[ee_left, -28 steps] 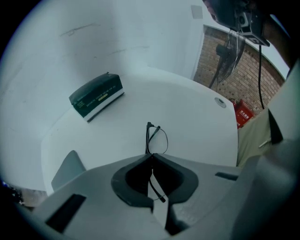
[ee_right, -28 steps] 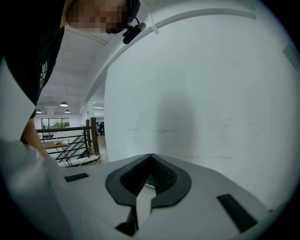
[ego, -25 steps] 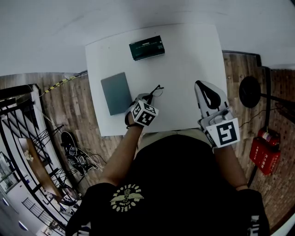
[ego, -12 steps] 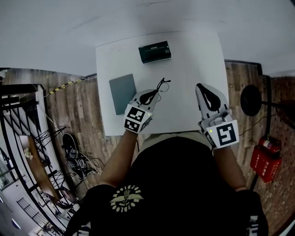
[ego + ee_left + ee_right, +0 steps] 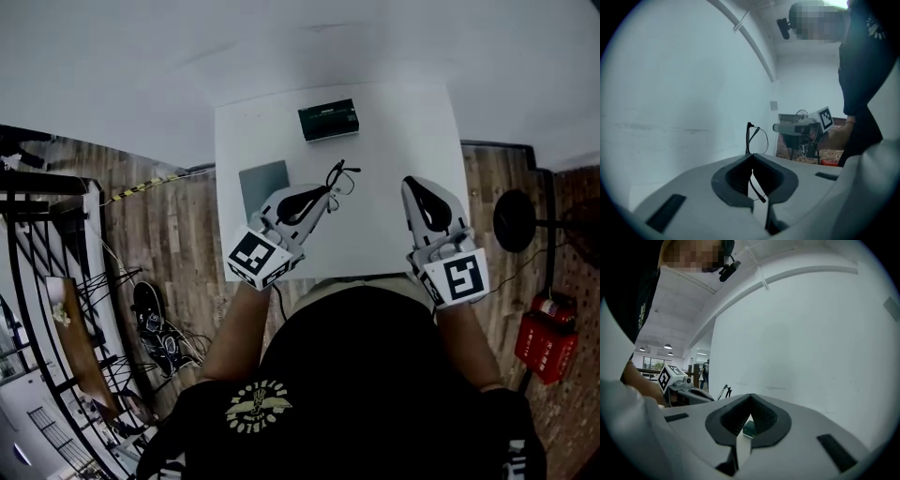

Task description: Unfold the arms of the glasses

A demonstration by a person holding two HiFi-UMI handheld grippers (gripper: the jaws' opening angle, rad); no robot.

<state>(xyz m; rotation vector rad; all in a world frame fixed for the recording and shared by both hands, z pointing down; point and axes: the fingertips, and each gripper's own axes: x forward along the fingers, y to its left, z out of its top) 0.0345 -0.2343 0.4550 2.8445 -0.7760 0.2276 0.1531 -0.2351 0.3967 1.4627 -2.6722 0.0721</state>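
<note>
Clearly the only container on the white table (image 5: 398,141) is the dark green box (image 5: 328,120), which lies flat near the far edge. Its top faces the head camera, and nothing of its inside shows, so what it holds cannot be told.

The glasses (image 5: 339,178) hang in the air on the near side of that box, slightly to its right, off the table top. The left gripper (image 5: 325,191) is clenched on them. In the left gripper view the two jaws meet at the tips of the left gripper (image 5: 751,157) with the black frame pinched there. The wire rim of the glasses (image 5: 754,137) stands upright above the pads, and one thin arm slants down through the gap towards the camera.

A flat grey case or pad (image 5: 262,176) lies on the near left of the box, with its near end hidden under the left gripper.

The right gripper (image 5: 418,185) is held on the near right of the box, well apart from the glasses. In the right gripper view the jaws of the right gripper (image 5: 750,397) are closed together with nothing between them. Only a corner of the green box (image 5: 749,428) shows through the slit below them, and the glasses (image 5: 725,391) show away at the left.
</note>
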